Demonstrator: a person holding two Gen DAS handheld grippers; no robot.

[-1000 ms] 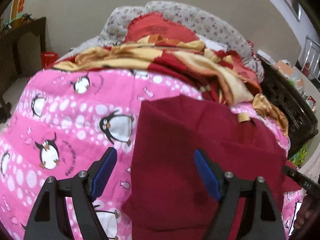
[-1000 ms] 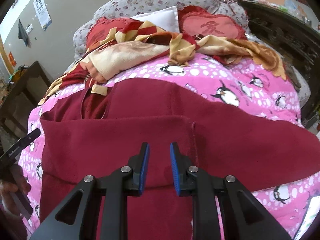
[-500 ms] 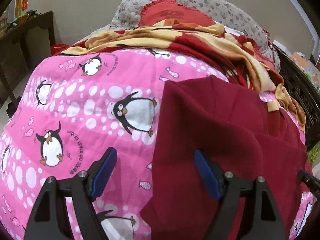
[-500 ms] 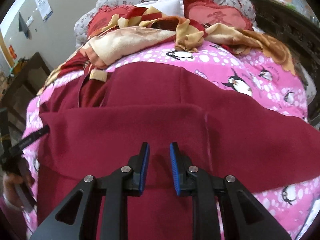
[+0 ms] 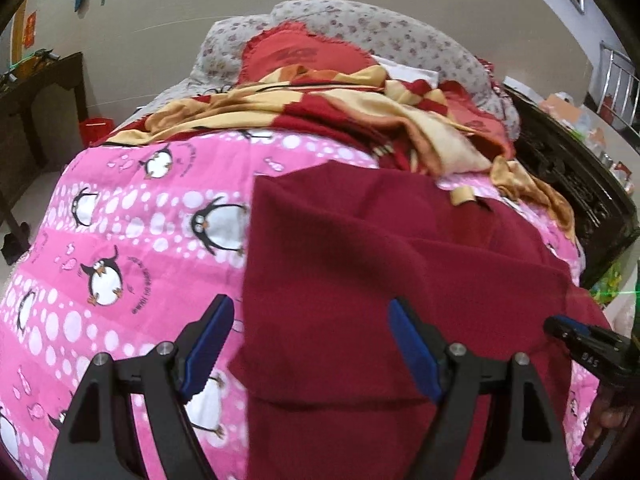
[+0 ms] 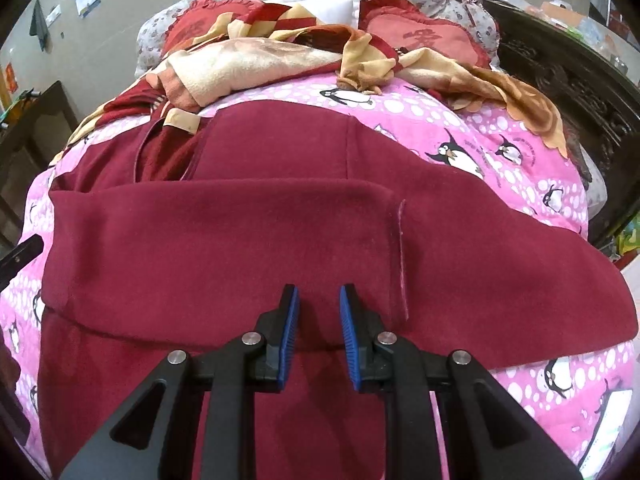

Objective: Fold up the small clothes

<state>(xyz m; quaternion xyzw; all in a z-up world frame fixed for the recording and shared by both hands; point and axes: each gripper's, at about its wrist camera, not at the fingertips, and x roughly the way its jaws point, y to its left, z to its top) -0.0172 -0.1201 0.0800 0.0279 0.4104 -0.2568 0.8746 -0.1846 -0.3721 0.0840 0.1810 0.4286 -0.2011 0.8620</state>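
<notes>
Left gripper [image 5: 308, 344] shifted; maroon garment [image 6: 240, 240] half-folded

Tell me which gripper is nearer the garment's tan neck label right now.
Left, though only marginally. The left gripper hovers open over the maroon garment's side edge; the right gripper sits narrowly open over its folded-over panel. The tan neck label lies well beyond both.

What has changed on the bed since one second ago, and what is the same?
In the left wrist view, the garment's left edge first slid right and then came partly back, so the left hand-held gripper swung across the quilt. Nothing was grasped or released. The garment kept its fold; the left jaws stayed wide open, and the right hand-held gripper stayed narrowly open above the garment.
</notes>
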